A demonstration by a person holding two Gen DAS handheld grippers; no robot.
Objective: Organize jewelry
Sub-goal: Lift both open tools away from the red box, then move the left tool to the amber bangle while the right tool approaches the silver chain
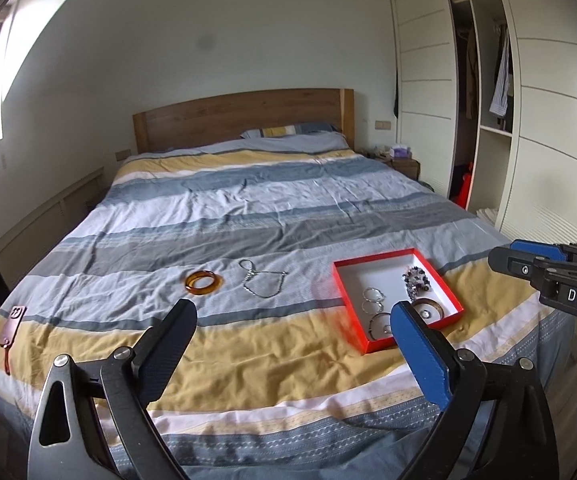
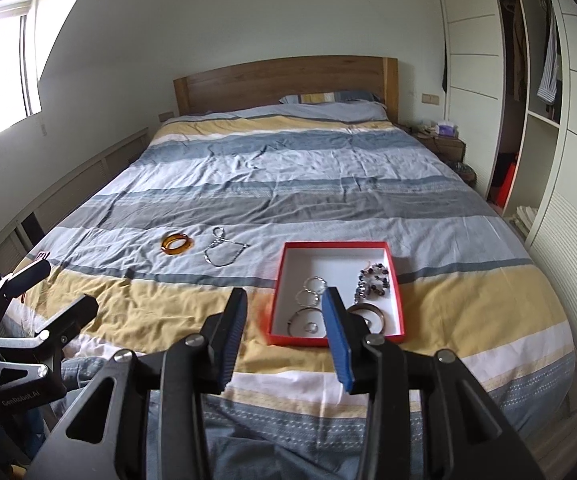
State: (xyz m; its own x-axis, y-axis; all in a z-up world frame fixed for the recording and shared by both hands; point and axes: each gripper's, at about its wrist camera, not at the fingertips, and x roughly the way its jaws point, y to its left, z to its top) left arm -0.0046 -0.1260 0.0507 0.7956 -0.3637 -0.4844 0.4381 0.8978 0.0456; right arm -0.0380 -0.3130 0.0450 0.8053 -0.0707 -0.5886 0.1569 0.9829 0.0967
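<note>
A red-rimmed white tray (image 1: 344, 286) (image 2: 278, 292) lies on the bed's near right part. It holds silver rings (image 1: 373, 295) (image 2: 311, 290), a beaded bracelet (image 1: 418, 278) (image 2: 372, 278) and a brown bangle (image 1: 432, 307) (image 2: 368, 314). An amber bangle (image 1: 203, 281) (image 2: 177, 243) and a silver chain (image 1: 258, 280) (image 2: 220, 250) lie loose on the cover left of the tray. My left gripper (image 1: 294, 320) is open and empty, above the bed's near edge. My right gripper (image 2: 284, 304) is open and empty, just before the tray.
The striped bed cover (image 1: 248, 208) runs to a wooden headboard (image 1: 244, 116). A brown strap-like item (image 1: 10, 330) lies at the bed's near left corner. An open wardrobe (image 1: 488, 100) stands right, a nightstand (image 1: 404, 164) beside the bed.
</note>
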